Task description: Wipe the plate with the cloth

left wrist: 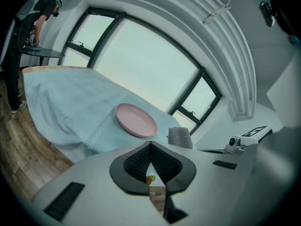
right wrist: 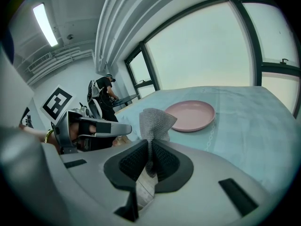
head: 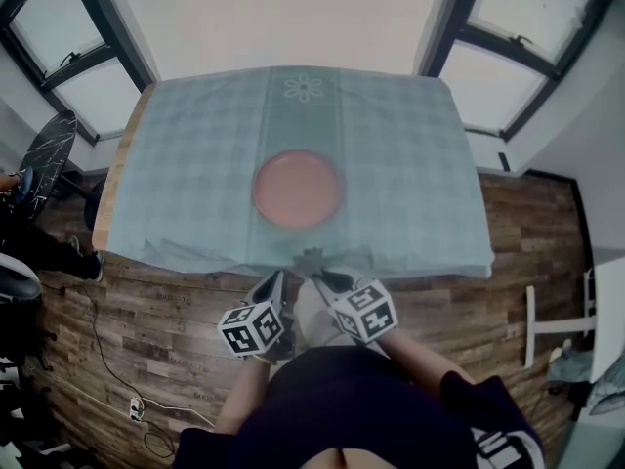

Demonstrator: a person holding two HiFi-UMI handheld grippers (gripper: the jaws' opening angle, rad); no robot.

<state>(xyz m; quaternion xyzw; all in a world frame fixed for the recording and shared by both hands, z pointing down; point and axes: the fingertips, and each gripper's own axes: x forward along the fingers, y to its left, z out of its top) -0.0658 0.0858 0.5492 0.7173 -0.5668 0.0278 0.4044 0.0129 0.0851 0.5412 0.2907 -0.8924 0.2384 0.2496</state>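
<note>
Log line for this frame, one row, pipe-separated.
phase: pre-wipe | right gripper: shut on grey cloth | left gripper: shut, empty | pink plate: centre of tablecloth, cloth not on it

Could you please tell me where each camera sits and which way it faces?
Head view: on the person's head, steeply down at table, plate, left gripper, right gripper, forearms.
Left gripper view: on that gripper, along shut, empty jaws toward the plate.
Right gripper view: likewise, jaws shut on the cloth, facing the plate.
All three share the plate.
</note>
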